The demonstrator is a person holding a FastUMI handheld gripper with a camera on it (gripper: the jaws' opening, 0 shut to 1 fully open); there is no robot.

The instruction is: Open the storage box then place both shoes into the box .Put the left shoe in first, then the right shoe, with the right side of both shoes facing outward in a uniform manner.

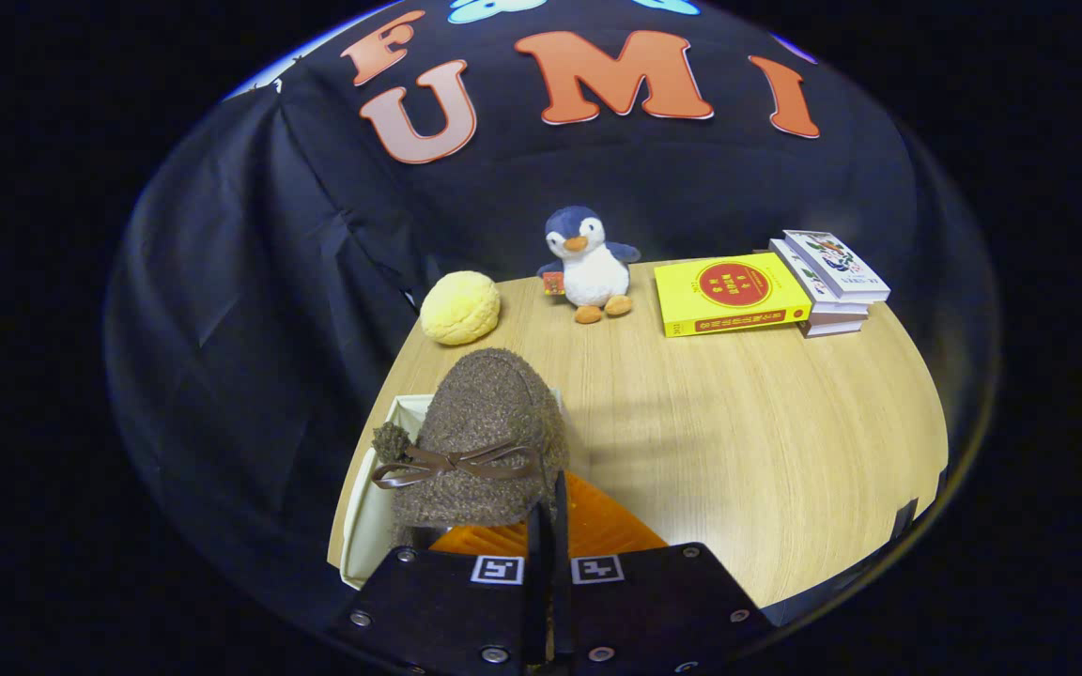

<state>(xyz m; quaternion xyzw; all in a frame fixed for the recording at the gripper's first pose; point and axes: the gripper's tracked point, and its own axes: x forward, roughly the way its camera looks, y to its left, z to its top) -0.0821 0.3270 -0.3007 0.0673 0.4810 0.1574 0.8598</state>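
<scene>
**Q:** Gripper view, what's my tool [548, 526] doing?

**A:** Fingers pinched together on the brown fuzzy shoe's [480, 441] heel edge, I hold it over the white storage box [367, 526], counter's [738, 422] near-left corner.

a light wooden table [738, 422] is filling the lower right of the frame, its grain running across and a soft sheen showing near its middle. black cloth [250, 310] is hanging in folds behind it and down the left side, closing off the booth.
</scene>
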